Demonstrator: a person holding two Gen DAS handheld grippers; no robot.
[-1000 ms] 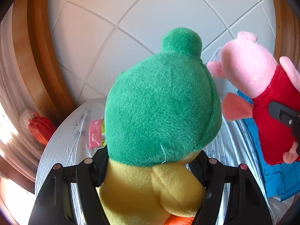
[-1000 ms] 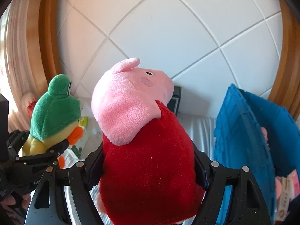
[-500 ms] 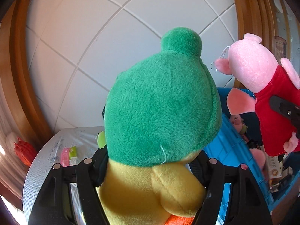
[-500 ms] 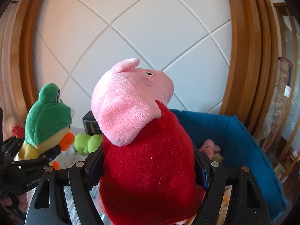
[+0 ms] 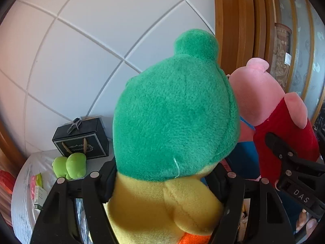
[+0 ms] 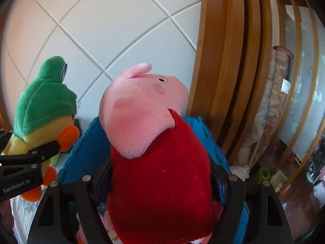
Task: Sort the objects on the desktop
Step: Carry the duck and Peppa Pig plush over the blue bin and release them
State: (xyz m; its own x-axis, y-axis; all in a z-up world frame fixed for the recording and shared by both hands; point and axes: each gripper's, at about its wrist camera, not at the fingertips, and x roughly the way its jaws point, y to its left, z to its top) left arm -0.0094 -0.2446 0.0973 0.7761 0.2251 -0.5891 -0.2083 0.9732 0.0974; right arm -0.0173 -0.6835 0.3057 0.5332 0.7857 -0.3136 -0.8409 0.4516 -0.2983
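My left gripper is shut on a yellow duck plush with a green frog hood, held up in the air; it also shows in the right wrist view at the left. My right gripper is shut on a pink pig plush in a red dress, held above a blue bin. The pig also shows in the left wrist view at the right, close beside the duck. The plushes hide most of the bin's inside.
A black gift box and a small green plush sit at the back of the grey table, with small packets at its left. A white tiled wall is behind. A wooden door frame stands at the right.
Both grippers have swung to the right with their plushes. The blue bin has come under the pig, and the black box and green plush have come into the left wrist view.
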